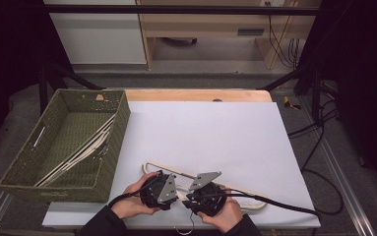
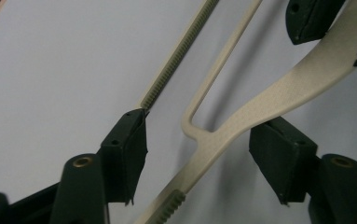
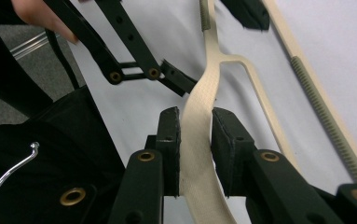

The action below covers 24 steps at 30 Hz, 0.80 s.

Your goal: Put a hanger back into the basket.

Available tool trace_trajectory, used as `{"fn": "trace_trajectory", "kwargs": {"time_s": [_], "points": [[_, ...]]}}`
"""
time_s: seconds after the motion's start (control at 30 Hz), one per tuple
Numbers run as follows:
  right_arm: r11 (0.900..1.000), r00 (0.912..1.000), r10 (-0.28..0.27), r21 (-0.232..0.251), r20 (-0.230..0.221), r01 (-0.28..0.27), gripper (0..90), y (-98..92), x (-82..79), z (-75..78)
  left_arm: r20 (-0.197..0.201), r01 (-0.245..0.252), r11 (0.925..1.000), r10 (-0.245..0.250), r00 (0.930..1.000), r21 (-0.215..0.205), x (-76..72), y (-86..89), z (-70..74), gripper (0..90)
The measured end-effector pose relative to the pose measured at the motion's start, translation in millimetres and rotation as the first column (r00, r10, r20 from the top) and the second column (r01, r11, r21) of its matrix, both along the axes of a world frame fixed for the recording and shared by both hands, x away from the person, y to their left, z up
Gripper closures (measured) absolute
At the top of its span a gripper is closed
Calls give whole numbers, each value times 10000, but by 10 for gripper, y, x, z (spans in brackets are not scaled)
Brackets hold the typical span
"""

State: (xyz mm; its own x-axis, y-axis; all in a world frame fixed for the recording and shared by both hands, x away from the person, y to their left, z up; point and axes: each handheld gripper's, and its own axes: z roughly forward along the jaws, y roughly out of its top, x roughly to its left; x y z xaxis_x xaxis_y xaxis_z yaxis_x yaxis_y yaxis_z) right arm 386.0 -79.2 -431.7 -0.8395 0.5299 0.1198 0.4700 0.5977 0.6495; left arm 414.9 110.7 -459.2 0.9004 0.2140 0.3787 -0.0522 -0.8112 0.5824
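1. My right gripper (image 3: 195, 154) pinches the cream plastic clothes hanger (image 3: 199, 140) on its flat shoulder, near the white table sheet's (image 1: 215, 132) front edge.
2. My left gripper (image 2: 199, 158) straddles it half-open, apparently not touching.
3. Light, stiff, probably slippery: grip flat shoulders.

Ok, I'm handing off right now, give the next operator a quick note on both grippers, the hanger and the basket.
Right gripper: shut on the cream hanger, at its flat shoulder.
Left gripper: open, jaws either side of the same hanger, pads not pressing yet.
The hanger lies on the white sheet at the near edge.
Green woven basket at the left already holds other hangers.
Left, probably: close the left jaws, lift, place it in the basket.
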Motion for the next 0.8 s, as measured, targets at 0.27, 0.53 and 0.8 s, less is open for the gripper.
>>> {"fn": "trace_trajectory", "kwargs": {"time_s": [0.27, 0.53, 0.8], "points": [[9990, 9989, -454, 21, 70, 454, 900, -105, 20, 46, 417, 223, 9995, -232, 9989, 222, -29, -70, -71, 642], [9918, 9951, -928, 911, 351, 892, 804, -341, 74, 159, 460, 237, 9996, -245, 9986, 169, -37, -43, -57, 674], [9896, 9908, -913, 1203, 995, 791, 537, -330, 89, 54, -213, -378, 9991, 374, 9991, -209, -33, 102, -14, 574]]}}
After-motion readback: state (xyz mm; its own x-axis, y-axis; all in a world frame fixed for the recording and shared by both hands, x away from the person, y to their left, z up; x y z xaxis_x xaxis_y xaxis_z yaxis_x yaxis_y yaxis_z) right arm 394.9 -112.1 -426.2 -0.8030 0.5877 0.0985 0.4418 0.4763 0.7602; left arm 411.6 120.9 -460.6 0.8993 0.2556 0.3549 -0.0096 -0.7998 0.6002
